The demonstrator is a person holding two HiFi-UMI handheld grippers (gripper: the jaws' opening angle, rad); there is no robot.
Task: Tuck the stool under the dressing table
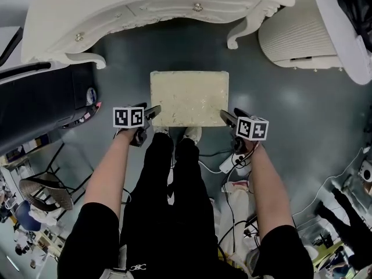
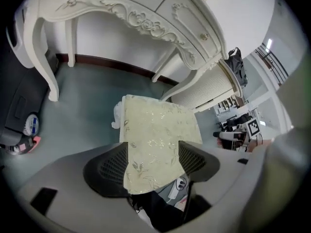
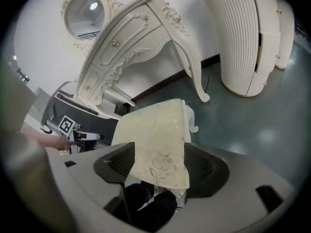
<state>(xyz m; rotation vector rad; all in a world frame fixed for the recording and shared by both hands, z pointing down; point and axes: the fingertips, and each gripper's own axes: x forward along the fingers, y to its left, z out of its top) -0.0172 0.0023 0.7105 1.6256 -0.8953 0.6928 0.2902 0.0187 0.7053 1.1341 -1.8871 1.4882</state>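
Left gripper (image 1: 153, 113) and right gripper (image 1: 226, 117) gape astride the stool's (image 1: 189, 96) near corners — I'd clamp evenly, then push straight under the dressing table (image 1: 145, 2).

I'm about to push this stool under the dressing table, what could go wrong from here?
1. The left gripper and right gripper have open jaws around the near corners of the cream fabric-topped stool. Unclamped, it may slip or twist when pushed.
2. A skewed push could knock the stool against a curved front leg of the white carved dressing table.
3. White cables trail just behind the stool, a likely trip hazard.
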